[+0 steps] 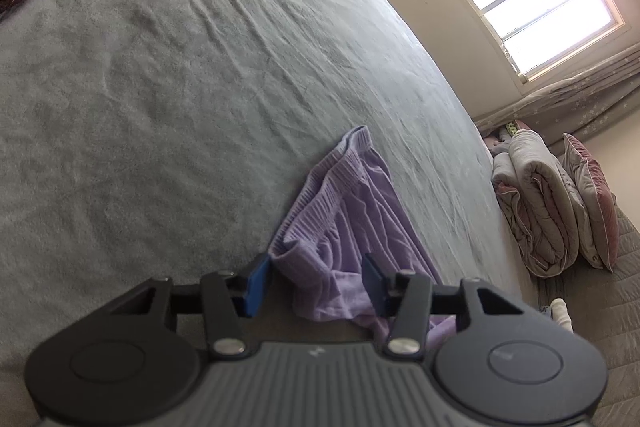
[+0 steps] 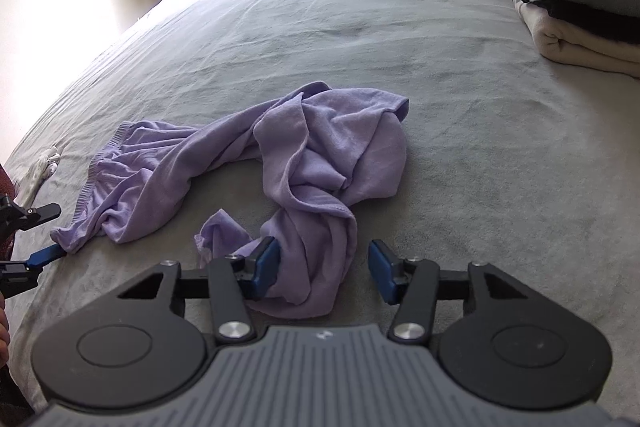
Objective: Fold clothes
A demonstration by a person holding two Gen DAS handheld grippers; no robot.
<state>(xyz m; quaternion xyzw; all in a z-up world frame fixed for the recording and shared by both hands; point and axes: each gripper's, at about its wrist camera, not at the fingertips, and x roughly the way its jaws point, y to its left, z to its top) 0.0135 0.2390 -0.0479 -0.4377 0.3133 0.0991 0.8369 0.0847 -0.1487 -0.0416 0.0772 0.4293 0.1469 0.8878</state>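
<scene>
Lilac garment (image 2: 280, 163) lay crumpled on the bed (image 2: 440, 107) toward its near edge. Left claw (image 1: 316, 281) and right claw (image 2: 322, 269) were spread, cloth between the jaws, unpinched. Waistband corner and leg end were best pinched firmly, then drawn apart flat.

Crumpled lilac garment (image 2: 312, 163) on bed
</scene>
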